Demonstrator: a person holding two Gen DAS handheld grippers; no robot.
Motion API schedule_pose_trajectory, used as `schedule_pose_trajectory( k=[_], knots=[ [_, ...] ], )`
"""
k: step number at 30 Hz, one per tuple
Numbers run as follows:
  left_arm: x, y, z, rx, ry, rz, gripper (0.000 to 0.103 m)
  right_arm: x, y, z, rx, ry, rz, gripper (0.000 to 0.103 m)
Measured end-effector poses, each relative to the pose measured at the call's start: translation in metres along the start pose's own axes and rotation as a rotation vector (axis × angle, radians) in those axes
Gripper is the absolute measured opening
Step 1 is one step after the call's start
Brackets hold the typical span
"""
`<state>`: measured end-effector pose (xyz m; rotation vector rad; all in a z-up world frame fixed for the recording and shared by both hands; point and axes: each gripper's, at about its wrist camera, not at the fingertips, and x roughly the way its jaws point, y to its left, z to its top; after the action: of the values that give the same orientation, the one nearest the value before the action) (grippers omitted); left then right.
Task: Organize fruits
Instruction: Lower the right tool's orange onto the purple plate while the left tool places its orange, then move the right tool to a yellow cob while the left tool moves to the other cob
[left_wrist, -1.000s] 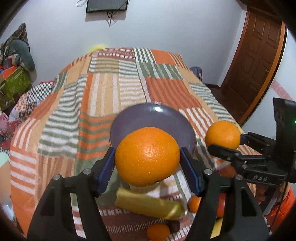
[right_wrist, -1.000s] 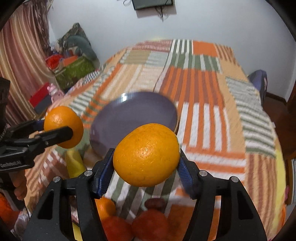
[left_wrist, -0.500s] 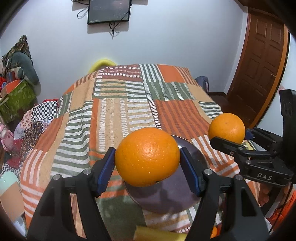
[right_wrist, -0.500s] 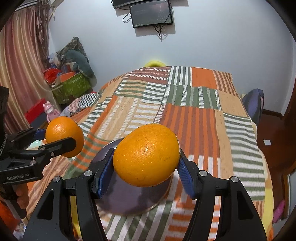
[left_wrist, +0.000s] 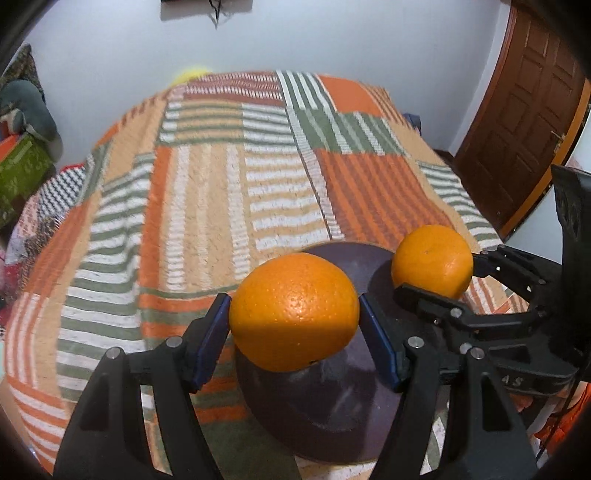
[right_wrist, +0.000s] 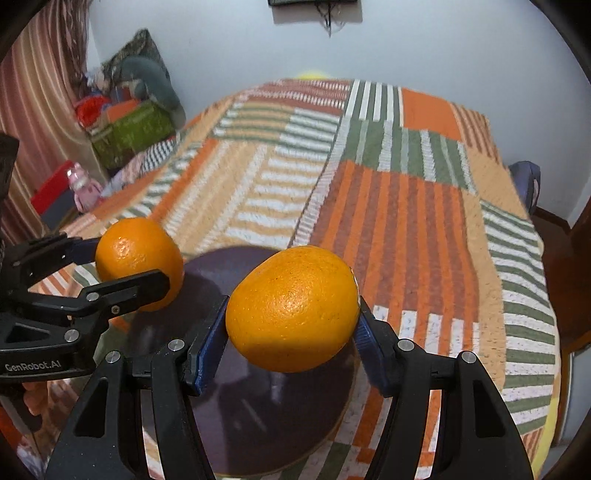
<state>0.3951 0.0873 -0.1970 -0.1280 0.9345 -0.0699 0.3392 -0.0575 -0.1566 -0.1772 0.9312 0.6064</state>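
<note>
Oranges are clamped in both claws, one each, above the dark purple plate on the striped patchwork bedspread. A second ago the plate lay farther ahead with a banana and small fruits below the claws; now both claws have moved forward over it and those fruits are out of view. The left claw is closed on a round, pebbled, bright orange, lower half shaded. The right claw grips a more oval orange, glossy and dimpled, just beside the first.
</note>
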Motion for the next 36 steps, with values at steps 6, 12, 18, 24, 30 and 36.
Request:
schedule_pose_trajectory(
  k=[6,12,18,24,30,36],
  knots=[
    [0.03,0.008,-0.002,-0.043,0.064,-0.059,0.069,0.022,-0.009,-0.004,-0.003,0.098,0.03,0.061],
    [0.034,-0.001,-0.001,-0.008,0.074,-0.032,0.069,0.025,-0.003,-0.007,-0.031,0.134,0.056,0.061],
    [0.012,-0.007,-0.002,0.036,0.047,-0.034,0.077,0.021,0.002,-0.01,-0.06,0.138,0.014,0.068],
    [-0.026,-0.005,0.002,0.025,-0.015,0.001,0.083,-0.015,-0.002,-0.006,-0.037,0.022,-0.016,0.09],
    [-0.066,-0.014,-0.011,0.065,-0.065,0.055,0.083,-0.056,0.0,-0.008,-0.013,-0.046,-0.033,0.09],
    [-0.105,-0.021,-0.043,0.087,-0.069,0.06,0.083,-0.102,0.01,-0.025,-0.032,-0.11,-0.081,0.09]
  ],
)
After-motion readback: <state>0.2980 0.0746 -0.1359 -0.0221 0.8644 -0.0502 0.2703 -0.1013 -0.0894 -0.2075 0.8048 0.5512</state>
